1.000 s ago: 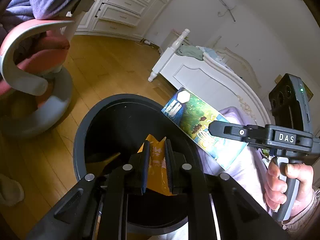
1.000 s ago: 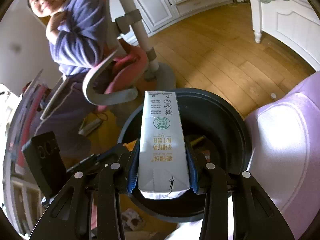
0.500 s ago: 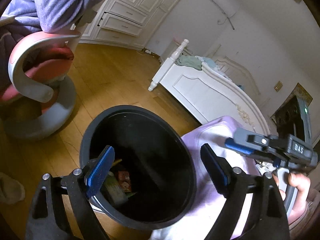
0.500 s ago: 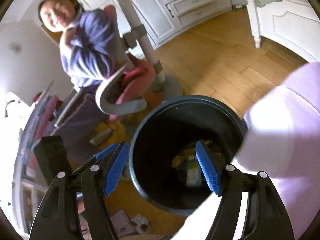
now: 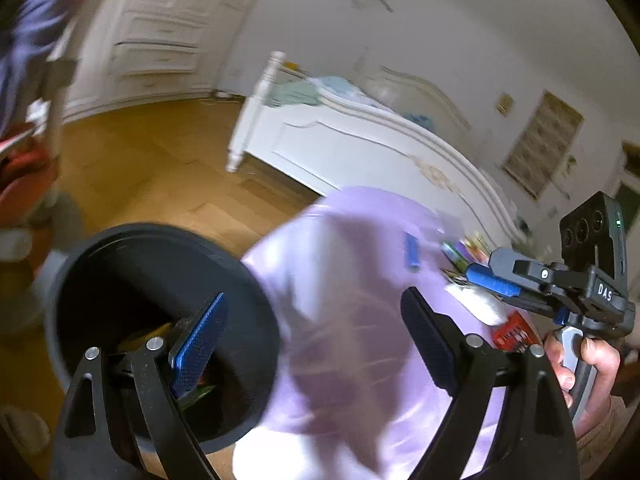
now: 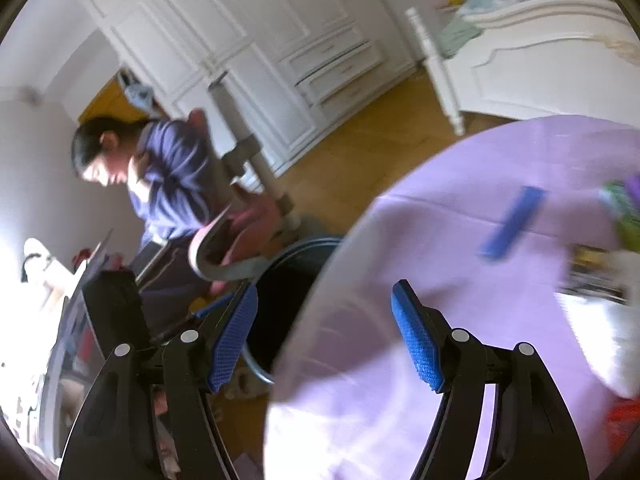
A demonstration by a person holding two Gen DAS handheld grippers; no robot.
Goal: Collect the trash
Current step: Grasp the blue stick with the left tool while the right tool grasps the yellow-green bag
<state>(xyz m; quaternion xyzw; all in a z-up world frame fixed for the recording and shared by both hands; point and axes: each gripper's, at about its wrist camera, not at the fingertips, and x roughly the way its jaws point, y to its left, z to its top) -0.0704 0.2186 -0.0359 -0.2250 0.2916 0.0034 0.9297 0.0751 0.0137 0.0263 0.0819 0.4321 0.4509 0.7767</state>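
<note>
**Black bin beside the lilac table, both grippers empty**

Black and round, the trash bin stood on the wooden floor, tight against the edge of the table draped in lilac cloth. Some yellow and green wrappers lay at its bottom, partly hidden by the left gripper's finger. More trash sat on the cloth: a blurred heap of colourful packets, something white and a red packet near the far side. A small blue strip lay apart from them on the cloth.

The left gripper hung with its jaws spread wide and nothing between them, one finger over the bin, the other over the cloth. The right gripper, gripped by a hand, was likewise wide apart and empty.

Beyond stood a white bed, white drawers and a person in a purple top beside a pink chair.
</note>
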